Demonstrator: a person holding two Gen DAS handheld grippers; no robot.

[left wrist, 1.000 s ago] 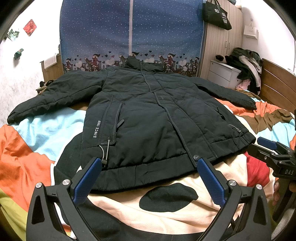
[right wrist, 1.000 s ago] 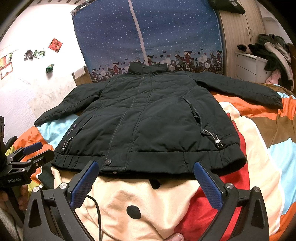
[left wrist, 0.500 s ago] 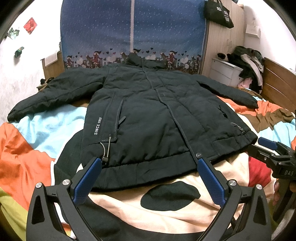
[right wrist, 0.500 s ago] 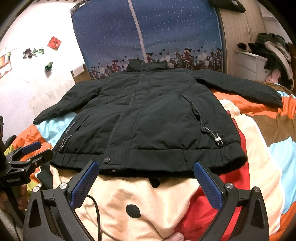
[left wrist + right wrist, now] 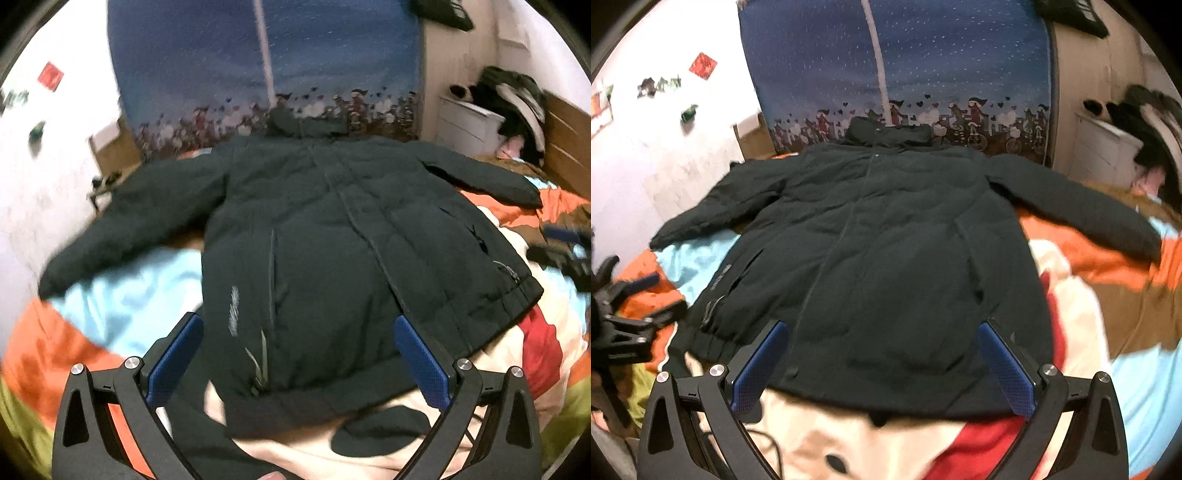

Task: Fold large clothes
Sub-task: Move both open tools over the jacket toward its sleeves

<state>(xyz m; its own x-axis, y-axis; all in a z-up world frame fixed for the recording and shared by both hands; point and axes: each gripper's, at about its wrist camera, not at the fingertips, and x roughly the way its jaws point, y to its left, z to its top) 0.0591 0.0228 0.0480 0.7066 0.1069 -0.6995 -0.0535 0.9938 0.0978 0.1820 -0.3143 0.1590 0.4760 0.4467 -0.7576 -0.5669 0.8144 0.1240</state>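
Observation:
A dark padded jacket (image 5: 332, 240) lies flat, front up, on the bed, sleeves spread to both sides, collar at the far end. It also shows in the right wrist view (image 5: 886, 240). My left gripper (image 5: 297, 354) is open and empty, over the jacket's left hem. My right gripper (image 5: 882, 354) is open and empty, over the hem's right part. Each gripper shows in the other's view: the right gripper (image 5: 565, 251) at the right edge, the left gripper (image 5: 624, 314) at the left edge.
The bed has a colourful bedspread (image 5: 1108, 314) in orange, cream, red, blue and brown. A blue patterned panel (image 5: 905, 74) stands behind the collar. A white drawer unit (image 5: 469, 125) with piled clothes (image 5: 517, 96) stands at the back right. A wooden headboard (image 5: 569, 136) is on the right.
Both grippers have moved forward over the jacket's hem, so the jacket sits closer and lower in both views. Both views are blurred by motion. The jaws stay open.

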